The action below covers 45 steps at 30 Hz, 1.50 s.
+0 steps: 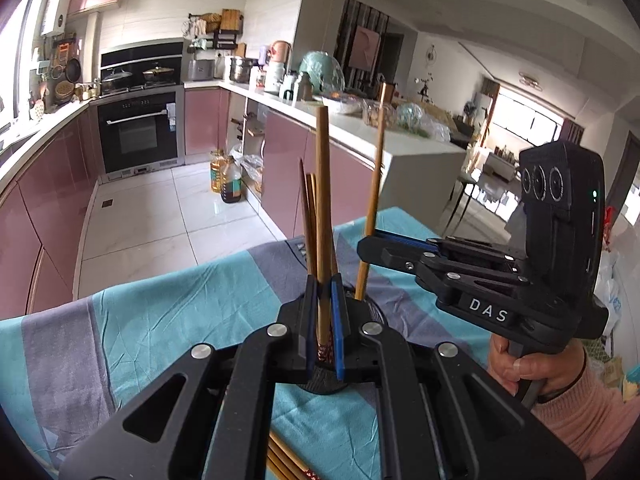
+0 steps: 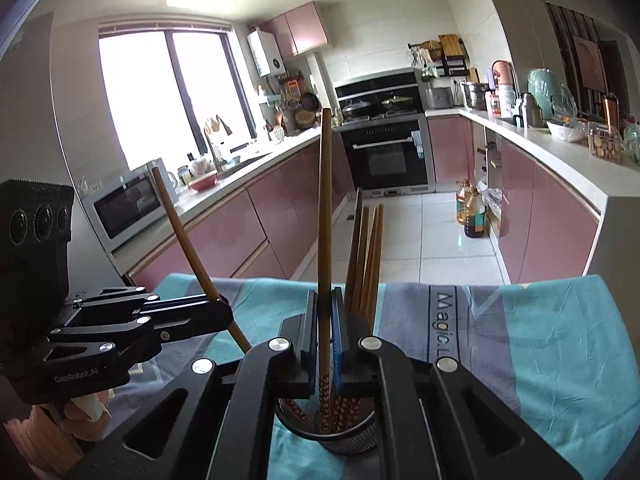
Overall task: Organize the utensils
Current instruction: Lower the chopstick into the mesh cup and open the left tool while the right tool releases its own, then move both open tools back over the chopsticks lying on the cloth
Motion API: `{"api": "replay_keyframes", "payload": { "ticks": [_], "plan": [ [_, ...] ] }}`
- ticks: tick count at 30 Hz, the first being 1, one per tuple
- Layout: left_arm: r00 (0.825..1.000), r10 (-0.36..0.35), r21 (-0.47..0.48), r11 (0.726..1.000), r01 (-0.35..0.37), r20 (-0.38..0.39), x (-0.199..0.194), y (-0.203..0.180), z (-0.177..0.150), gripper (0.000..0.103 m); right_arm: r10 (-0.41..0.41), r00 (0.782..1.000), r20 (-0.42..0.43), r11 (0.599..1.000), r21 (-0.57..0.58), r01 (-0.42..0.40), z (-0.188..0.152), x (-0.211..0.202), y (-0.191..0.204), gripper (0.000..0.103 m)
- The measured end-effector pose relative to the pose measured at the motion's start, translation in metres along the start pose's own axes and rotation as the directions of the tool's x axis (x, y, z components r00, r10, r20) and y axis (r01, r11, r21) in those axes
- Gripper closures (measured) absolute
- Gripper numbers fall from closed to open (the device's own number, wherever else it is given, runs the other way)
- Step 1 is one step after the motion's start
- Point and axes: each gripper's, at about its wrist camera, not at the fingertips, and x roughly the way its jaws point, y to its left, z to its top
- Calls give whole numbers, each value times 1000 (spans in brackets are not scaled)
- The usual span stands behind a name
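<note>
Each gripper's fingers pinch one chopstick, the left gripper [image 1: 325, 300] and right gripper [image 2: 325, 312] holding theirs near upright, patterned ends down at six o'clock over the mesh holder [image 2: 326, 436] on the desk [image 2: 560, 340].

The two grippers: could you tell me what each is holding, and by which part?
Each is shut on one chopstick, gripped low on its shaft: left gripper on one chopstick, right gripper on another chopstick.
</note>
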Motion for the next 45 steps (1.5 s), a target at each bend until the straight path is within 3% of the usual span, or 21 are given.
{"api": "replay_keyframes", "payload": {
  "ticks": [11,20,31,33,39,42,45],
  "plan": [
    [993,-13,-4,1000,13,-118,40,15,-4,96,-13,995,-99,1000,23,15,-12,22,-6,97],
    [993,-18,-22,1000,15,-121,56,23,0,94,-26,994,-104,999,41,30,-10,29,-10,96],
    [998,5,-51,999,-8,-69,37,26,-14,92,-12,996,-85,1000,21,14,-17,18,-1,94],
    [999,5,-65,998,-8,-53,31,29,-18,90,-2,997,-81,1000,7,2,-21,13,5,86],
    [999,34,-97,995,-35,-6,5,46,-36,79,77,994,-75,995,-54,-81,-31,-6,27,74],
    [999,54,-114,992,-54,-6,-4,54,-50,73,128,987,-97,988,-79,-136,-43,-11,41,65],
    [995,99,-128,987,-102,-24,-9,63,-70,67,155,978,-143,983,-79,-167,-61,-7,50,63]
  ]
}}
